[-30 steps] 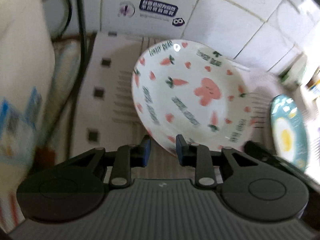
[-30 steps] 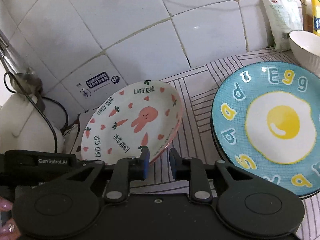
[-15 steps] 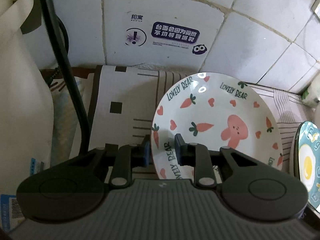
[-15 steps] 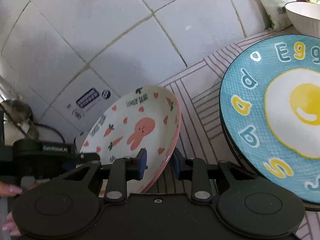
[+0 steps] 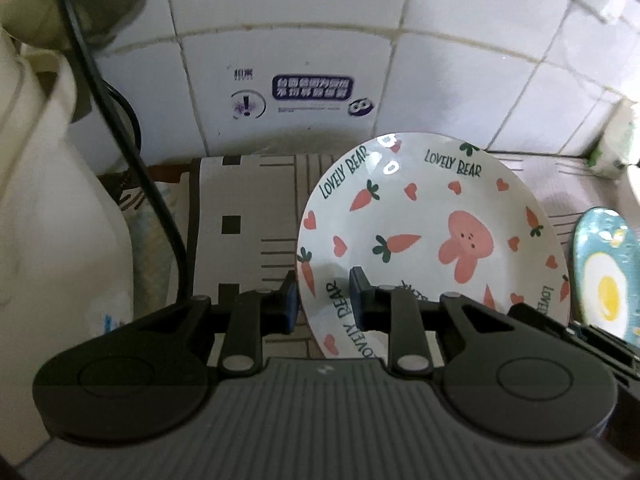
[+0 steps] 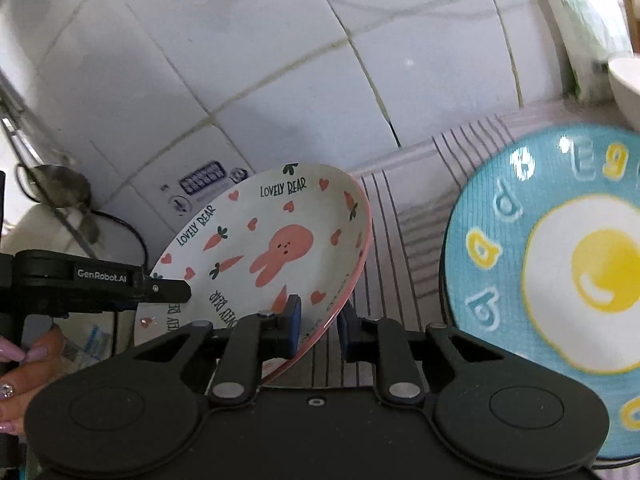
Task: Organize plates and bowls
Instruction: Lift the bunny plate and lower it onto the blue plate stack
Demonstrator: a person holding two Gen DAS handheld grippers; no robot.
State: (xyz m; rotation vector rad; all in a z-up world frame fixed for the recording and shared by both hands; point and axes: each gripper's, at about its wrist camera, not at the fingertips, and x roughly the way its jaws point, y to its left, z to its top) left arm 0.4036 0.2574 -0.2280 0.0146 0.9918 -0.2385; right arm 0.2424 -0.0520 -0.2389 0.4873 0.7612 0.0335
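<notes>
A white bunny plate with carrots, hearts and "LOVELY BEAR" lettering is lifted and tilted above the striped mat; it also shows in the right wrist view. My left gripper is shut on its left rim. My right gripper is shut on its pink right rim. A blue egg plate lies flat on the mat to the right, and its edge shows in the left wrist view.
A tiled wall with a sticker stands close behind. A white appliance with a black cord is on the left. A white bowl and a food packet sit at the far right.
Both grippers have raised the bunny plate and tipped it more upright. The egg plate has not moved.
</notes>
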